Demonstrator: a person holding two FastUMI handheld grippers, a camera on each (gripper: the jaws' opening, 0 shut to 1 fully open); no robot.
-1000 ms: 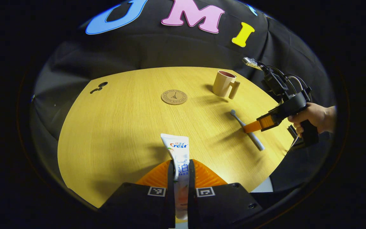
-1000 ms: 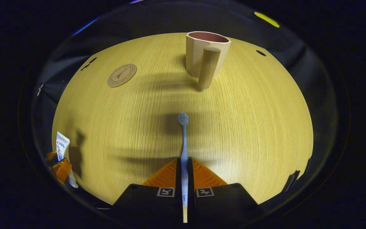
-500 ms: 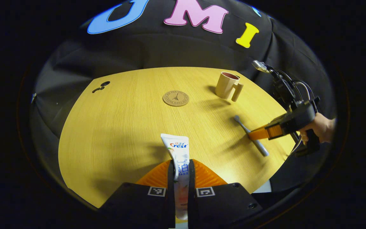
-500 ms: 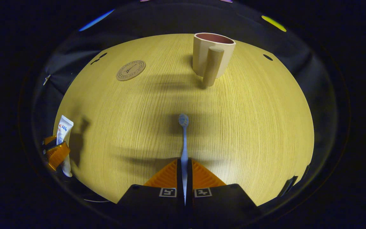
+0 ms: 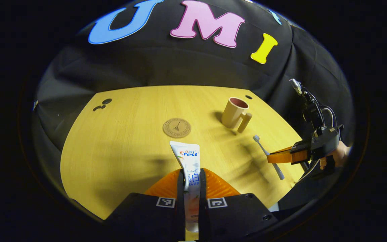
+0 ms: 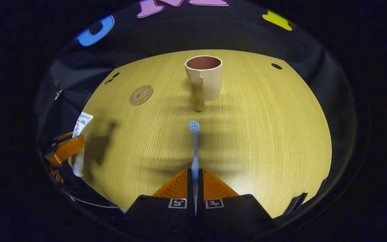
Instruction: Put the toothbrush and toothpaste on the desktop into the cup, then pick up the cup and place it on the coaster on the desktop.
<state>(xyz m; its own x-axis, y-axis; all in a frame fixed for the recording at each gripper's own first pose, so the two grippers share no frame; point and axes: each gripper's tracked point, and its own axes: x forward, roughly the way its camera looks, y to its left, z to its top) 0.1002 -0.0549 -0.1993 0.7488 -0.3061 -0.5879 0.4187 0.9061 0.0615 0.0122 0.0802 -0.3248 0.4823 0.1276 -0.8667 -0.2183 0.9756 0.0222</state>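
Observation:
My left gripper (image 5: pixel 191 174) is shut on a white toothpaste tube (image 5: pixel 189 160), held above the wooden desktop (image 5: pixel 119 144) with its flat end pointing forward. My right gripper (image 6: pixel 195 173) is shut on a pale blue toothbrush (image 6: pixel 194 144), bristles forward, lifted off the desktop (image 6: pixel 264 134). A beige cup (image 6: pixel 206 79) with a dark red inside stands upright ahead of the brush, handle toward me. The round brown coaster (image 6: pixel 141 95) lies to the cup's left. In the left gripper view the cup (image 5: pixel 233 113), coaster (image 5: pixel 176 127), toothbrush (image 5: pixel 267 155) and right gripper (image 5: pixel 272 158) sit ahead and to the right.
Black cloth walls close in the desktop at the back and sides. Small dark holes mark the desktop at far left (image 5: pixel 102 103) and far right (image 6: pixel 276 66). A hand (image 5: pixel 334 158) holds the right gripper at the desktop's right edge.
Both grippers have risen off the desktop with their loads. The right gripper has drawn back and swung so the cup stands straight ahead. The left gripper's view has tilted upward.

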